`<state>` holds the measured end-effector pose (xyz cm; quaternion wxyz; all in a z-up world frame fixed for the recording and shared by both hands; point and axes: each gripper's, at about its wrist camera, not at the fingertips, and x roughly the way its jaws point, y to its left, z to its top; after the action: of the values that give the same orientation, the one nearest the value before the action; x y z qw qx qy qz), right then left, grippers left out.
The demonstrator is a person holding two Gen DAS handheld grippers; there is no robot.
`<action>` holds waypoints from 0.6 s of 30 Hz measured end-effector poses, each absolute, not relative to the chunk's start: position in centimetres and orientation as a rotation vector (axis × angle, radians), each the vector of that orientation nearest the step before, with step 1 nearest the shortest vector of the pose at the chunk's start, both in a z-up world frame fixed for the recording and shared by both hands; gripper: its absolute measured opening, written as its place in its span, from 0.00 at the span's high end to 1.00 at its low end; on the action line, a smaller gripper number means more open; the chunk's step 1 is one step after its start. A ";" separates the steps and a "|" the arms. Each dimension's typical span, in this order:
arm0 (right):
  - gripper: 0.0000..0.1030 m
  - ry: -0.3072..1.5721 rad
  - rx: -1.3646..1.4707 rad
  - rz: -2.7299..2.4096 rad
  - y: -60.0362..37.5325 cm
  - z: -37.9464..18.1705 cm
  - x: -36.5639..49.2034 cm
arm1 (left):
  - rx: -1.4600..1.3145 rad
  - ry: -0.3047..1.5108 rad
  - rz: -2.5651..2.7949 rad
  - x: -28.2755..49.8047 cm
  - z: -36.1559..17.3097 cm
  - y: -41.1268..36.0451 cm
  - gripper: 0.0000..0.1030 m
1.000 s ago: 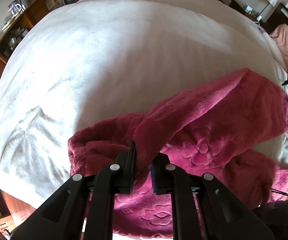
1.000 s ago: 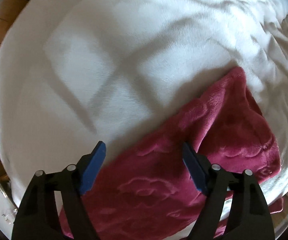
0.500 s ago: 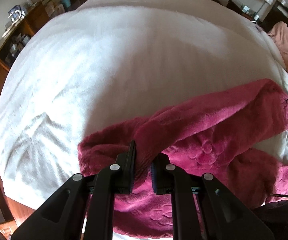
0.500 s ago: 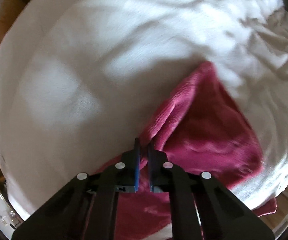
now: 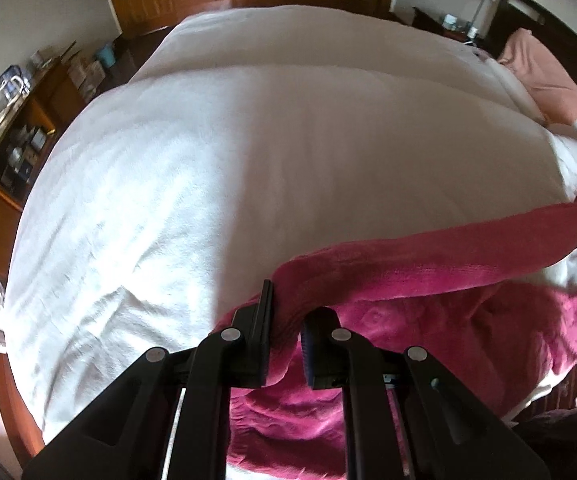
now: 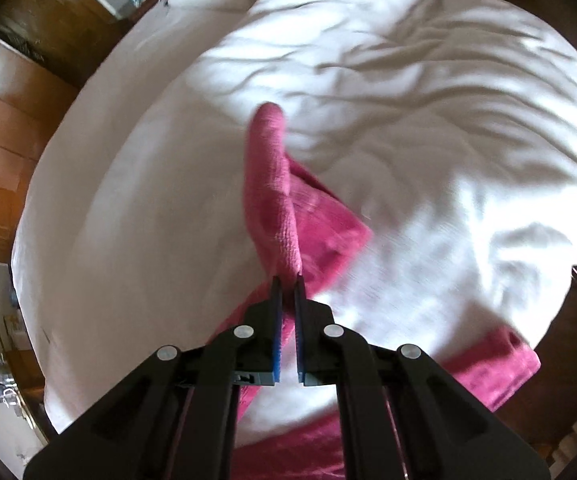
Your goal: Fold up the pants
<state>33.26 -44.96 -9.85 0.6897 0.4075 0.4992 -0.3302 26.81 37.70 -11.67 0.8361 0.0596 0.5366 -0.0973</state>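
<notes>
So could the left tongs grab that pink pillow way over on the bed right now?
Probably not. The left tongs are shut on the red pants, and the pink pillow lies far across the white bed. Nothing blocks the way; they're just busy.

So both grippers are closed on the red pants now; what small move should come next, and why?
Probably carry both grippers forward together: the left gripper and right gripper each pinch the pants, the gripped edge hangs lifted above the white bed, and the fold is not yet laid down.

The pants [image 6: 276,200] are motion-blurred in the right wrist view, their lower part cut off.
</notes>
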 end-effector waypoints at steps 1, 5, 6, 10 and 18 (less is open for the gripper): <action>0.95 1.103 0.912 -0.745 -44.2 -9.3 32.0 | 0.131 1.129 -0.219 26.2 -11.5 37.9 0.89; 0.95 1.054 0.903 -0.768 -41.9 -7.3 27.3 | 0.143 1.107 -0.256 24.2 -10.9 38.6 0.89; 0.95 1.045 0.900 -0.776 -41.5 -7.1 26.3 | 0.146 1.102 -0.265 23.6 -10.7 38.9 0.89; 0.96 1.009 0.909 -0.810 -41.5 -7.6 22.7 | 0.168 1.090 -0.296 21.5 -10.4 39.8 0.89; 1.00 0.951 0.938 -0.869 -40.9 -8.8 14.0 | 0.199 1.120 -0.352 17.4 -11.9 41.3 0.89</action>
<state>13.99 -40.86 -8.78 0.6991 0.4208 0.4267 -0.3900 17.44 41.27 -11.88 0.8279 0.0937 0.5275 -0.1660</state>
